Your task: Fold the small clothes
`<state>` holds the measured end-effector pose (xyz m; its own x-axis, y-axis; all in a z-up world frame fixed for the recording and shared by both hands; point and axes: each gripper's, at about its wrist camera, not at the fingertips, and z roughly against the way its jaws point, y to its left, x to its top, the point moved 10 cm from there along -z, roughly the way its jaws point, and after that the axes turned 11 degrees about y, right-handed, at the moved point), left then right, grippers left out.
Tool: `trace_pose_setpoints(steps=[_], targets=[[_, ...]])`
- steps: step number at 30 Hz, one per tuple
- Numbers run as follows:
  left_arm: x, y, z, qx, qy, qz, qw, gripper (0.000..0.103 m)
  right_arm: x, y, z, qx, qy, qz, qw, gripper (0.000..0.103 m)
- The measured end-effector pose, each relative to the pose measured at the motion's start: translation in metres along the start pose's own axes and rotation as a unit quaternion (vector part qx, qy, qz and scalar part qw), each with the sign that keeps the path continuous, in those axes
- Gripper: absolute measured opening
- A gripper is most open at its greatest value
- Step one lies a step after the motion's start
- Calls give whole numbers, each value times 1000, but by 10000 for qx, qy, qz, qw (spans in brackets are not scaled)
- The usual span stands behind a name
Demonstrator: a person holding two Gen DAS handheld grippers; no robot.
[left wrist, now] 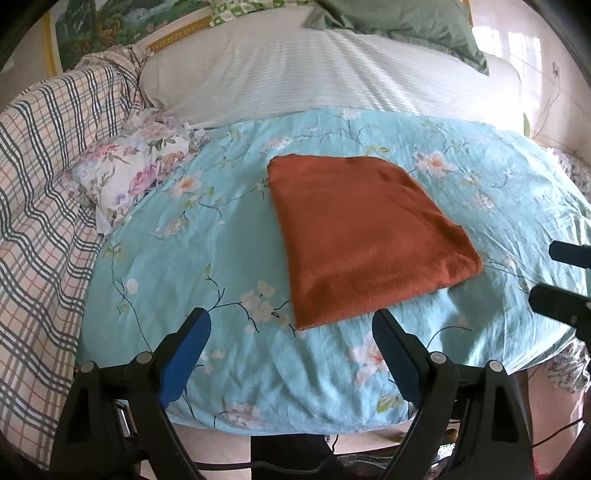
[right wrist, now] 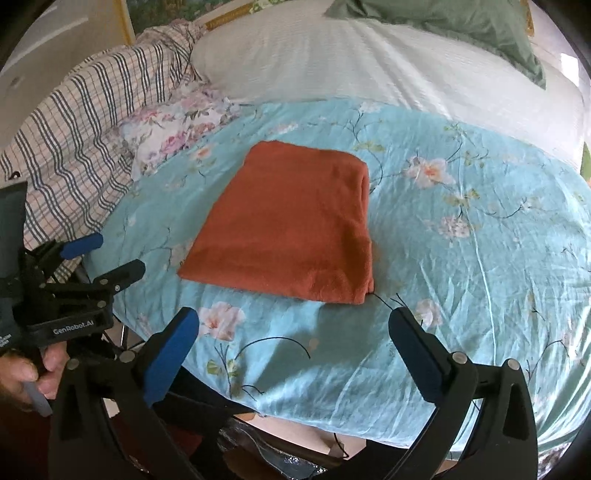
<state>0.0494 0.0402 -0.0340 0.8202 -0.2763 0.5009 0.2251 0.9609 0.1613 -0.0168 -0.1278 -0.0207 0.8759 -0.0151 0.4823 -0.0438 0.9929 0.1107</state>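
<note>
A rust-orange cloth lies folded into a flat rectangle on the light blue floral quilt; it also shows in the right wrist view. My left gripper is open and empty, hovering just short of the cloth's near edge. My right gripper is open and empty, just short of the cloth's near right corner. The right gripper's fingers show at the right edge of the left wrist view. The left gripper shows at the left of the right wrist view, held by a hand.
A floral pillow lies left of the cloth, beside a plaid blanket. A white striped sheet and a green pillow lie beyond. The quilt's near edge drops to the floor.
</note>
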Motion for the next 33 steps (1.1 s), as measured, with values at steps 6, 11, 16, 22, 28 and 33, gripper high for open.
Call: trace_pose_setpoints(steps=[6,11,16,22,28,33], targets=[[10,0,-27,-17,284,-39,9996,90,10,-15,-24,90,182,-157,9997,102],[26,4,-43,5,370,49,9993,90,23,-26,-38,102,269,-191,9994,102],[39,8,-58,7,412,126,9991,90,37,-30,-50,58,331,-127,9994,102],[48,9,-74,-57,429,175,9989,90,51,-27,-65,30,393,14,9992,102],[50,8,-80,-178,411,250,9987,90,50,-19,-75,60,452,33,9990,102],[48,9,-77,-244,363,311,9986,90,46,-14,-77,38,506,98,9987,102]])
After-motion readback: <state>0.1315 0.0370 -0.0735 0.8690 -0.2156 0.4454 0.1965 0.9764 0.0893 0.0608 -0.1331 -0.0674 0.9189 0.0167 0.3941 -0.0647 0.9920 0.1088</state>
